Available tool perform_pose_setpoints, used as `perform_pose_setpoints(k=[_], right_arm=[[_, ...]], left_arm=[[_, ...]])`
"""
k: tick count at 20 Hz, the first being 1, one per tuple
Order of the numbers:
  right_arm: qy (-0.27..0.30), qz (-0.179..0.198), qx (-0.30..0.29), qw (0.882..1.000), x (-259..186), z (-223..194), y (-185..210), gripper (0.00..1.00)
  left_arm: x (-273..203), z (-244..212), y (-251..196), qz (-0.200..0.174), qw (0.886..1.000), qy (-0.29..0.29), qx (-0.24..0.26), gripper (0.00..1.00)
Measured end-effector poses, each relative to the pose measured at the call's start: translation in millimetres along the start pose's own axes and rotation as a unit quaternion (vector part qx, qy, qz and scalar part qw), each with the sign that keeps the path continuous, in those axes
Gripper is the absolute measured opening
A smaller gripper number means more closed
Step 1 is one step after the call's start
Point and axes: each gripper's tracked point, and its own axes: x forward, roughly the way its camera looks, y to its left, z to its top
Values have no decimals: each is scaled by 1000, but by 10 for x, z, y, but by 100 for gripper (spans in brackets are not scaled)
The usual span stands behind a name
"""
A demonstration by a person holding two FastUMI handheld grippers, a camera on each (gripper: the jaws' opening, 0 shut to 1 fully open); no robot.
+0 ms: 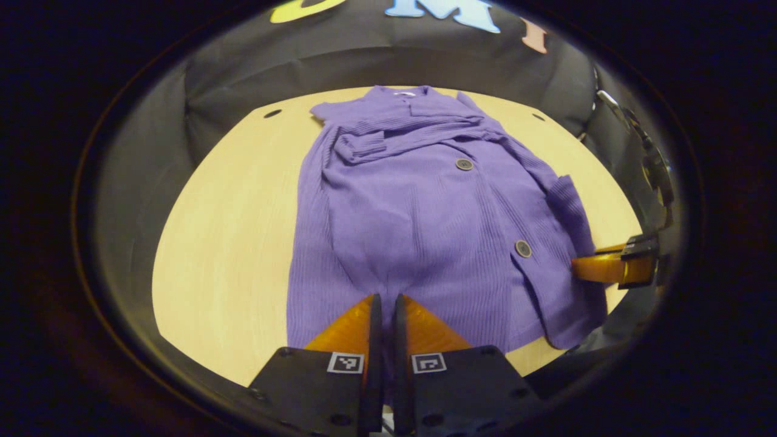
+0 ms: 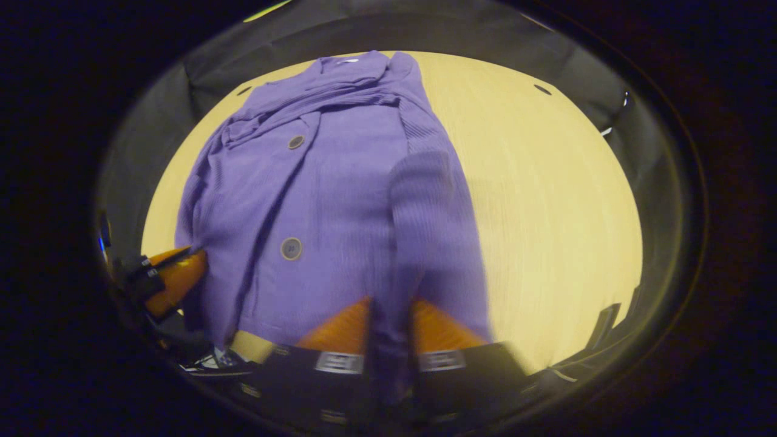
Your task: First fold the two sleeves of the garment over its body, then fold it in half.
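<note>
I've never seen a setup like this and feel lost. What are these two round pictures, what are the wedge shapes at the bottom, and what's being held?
A person holds a two-finger gripper in each hand; a camera rides on each. The left gripper view looks along the left gripper, its jaws nearly together at the hem of a purple cardigan spread on a pale wooden table. The right gripper view looks along the right gripper, whose jaws pinch a fold of cardigan fabric between them. One sleeve already lies across the chest. Each view also catches the other gripper at the side.
</note>
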Motion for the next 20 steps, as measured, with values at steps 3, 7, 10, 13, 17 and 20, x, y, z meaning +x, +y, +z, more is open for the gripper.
perform_pose_setpoints(k=[3,7,10,13,17,20], right_arm=[[-2,2,-2,1000,-44,14,-9,3],[-31,16,18,999,-140,185,22,1],[-79,25,16,996,-304,528,87,1],[-111,35,24,993,-397,860,153,1],[-146,48,43,987,-402,1367,204,1],[-172,52,46,983,-419,1749,189,1]], left_arm=[[-14,23,-4,8,1000,-5,3,7],[-44,130,29,1,1000,-16,-22,7],[-120,316,17,-1,999,-31,-25,7],[-147,615,61,-2,998,-52,-38,7],[-143,1086,151,-2,995,-82,-56,7],[-111,1413,227,-1,993,-102,-62,7]])
